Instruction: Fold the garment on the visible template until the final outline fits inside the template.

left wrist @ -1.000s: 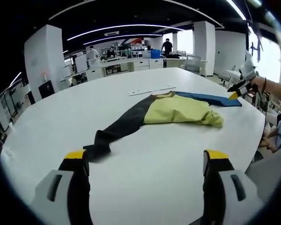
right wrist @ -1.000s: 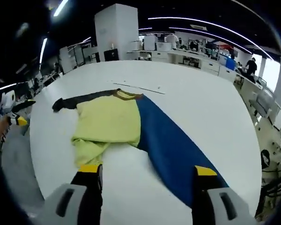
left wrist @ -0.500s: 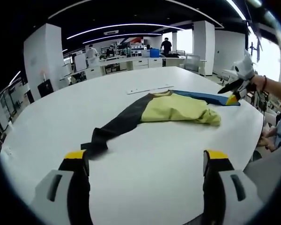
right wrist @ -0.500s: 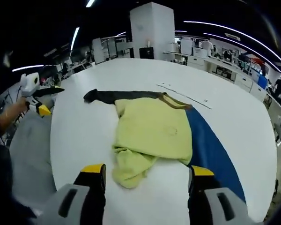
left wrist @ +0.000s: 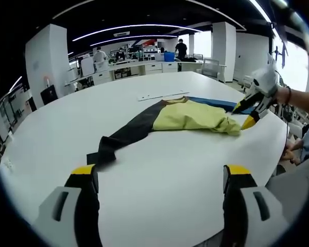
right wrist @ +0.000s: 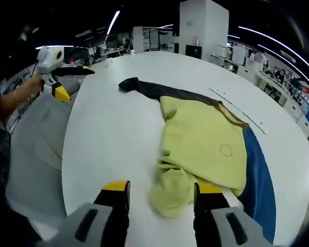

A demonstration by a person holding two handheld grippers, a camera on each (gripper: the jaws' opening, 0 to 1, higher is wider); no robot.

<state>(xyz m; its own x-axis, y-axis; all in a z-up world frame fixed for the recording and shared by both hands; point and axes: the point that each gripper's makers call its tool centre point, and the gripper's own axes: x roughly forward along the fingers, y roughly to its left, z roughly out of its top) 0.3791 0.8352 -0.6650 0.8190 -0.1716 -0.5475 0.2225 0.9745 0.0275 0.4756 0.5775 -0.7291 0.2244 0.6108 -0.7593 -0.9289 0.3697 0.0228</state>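
R tongs (right wrist: 161,189) spread astride bunched hem of garment (right wrist: 206,144); L tongs (left wrist: 162,177) spread over table (left wrist: 159,170).

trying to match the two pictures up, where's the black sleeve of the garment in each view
Left gripper view: the black sleeve runs from left of centre up to the yellow body.
Right gripper view: the black sleeve lies upper centre, cuff toward the left.
Shared landmark: the white strip beyond the collar.
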